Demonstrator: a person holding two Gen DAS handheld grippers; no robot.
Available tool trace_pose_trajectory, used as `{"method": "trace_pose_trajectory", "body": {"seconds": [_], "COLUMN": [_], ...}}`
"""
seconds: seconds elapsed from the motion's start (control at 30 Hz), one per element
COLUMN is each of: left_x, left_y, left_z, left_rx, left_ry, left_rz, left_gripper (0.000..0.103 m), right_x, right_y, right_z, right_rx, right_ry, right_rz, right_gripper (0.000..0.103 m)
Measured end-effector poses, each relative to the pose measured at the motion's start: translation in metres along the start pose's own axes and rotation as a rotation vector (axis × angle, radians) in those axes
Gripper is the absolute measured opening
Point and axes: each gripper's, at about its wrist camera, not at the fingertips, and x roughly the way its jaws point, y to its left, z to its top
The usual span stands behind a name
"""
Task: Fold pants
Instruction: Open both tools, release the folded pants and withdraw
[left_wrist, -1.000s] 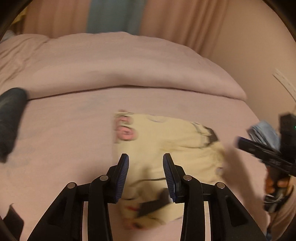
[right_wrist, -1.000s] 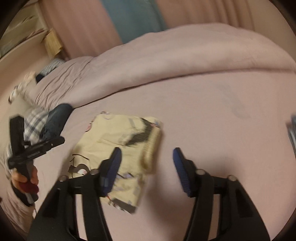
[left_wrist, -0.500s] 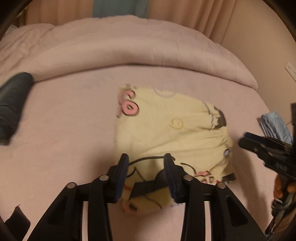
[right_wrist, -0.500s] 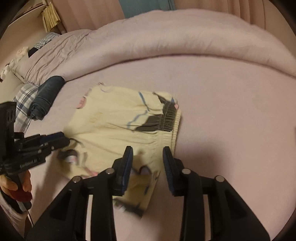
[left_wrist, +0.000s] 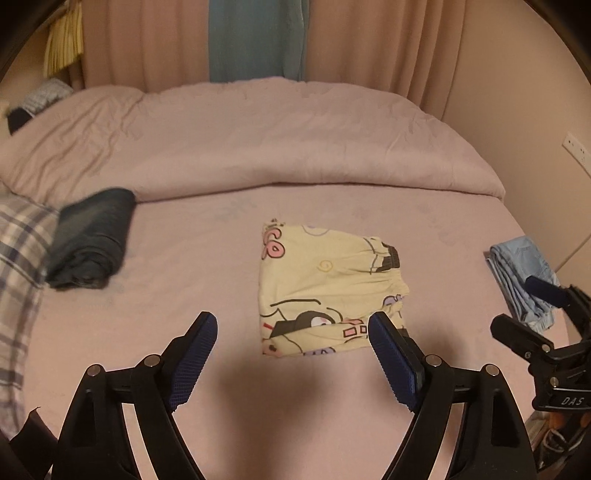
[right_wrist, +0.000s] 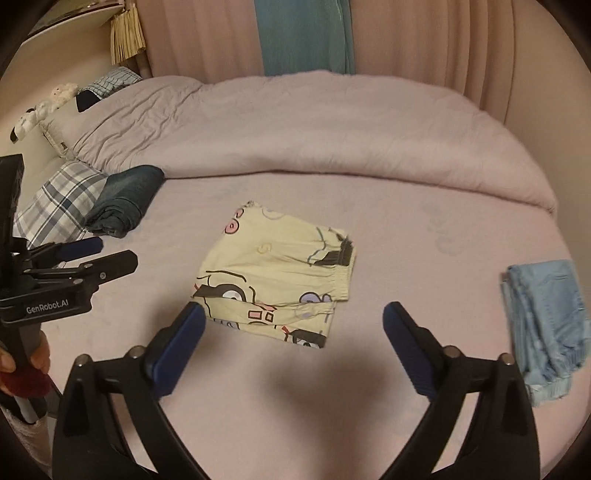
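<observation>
On bed (left_wrist: 184, 258): folded yellow pants (left_wrist: 325, 288) lie flat mid-sheet. Left gripper (left_wrist: 291, 354) and right gripper (right_wrist: 293, 339) above near edge, jaws just opened wide, nothing between.

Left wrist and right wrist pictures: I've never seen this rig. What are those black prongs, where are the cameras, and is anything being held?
No robot arm here: a person carries a hand-held two-finger gripper in each hand, each with a fisheye camera looking along its fingers. The left gripper fills the left wrist view; the right gripper fills the other. Both jaws have just been opening and stand wide with nothing between them. On the pink bed sheet lie the folded yellow cartoon-print pants, a rolled dark teal garment, a folded light blue garment and a plaid pillow. Nothing is held.
</observation>
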Motion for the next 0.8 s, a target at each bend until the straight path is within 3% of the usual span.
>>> {"method": "trace_pose_trajectory", "body": {"seconds": [0.37,0.8], "left_x": [-0.043,-0.05], "left_y": [-0.014,-0.024], "left_z": [0.005,0.008], "left_rx": [0.028,0.036], "left_ry": [-0.065,-0.072], "left_rz": [0.032,0.035], "left_gripper": [0.084,0.084], "right_x": [-0.052,-0.062], "right_y": [0.008,0.015], "right_z": [0.003,0.003], "right_rx": [0.023,0.007], "right_ry": [-0.031,-0.05], "right_rz": [-0.012,-0.038], "right_gripper": [0.101,0.101]}}
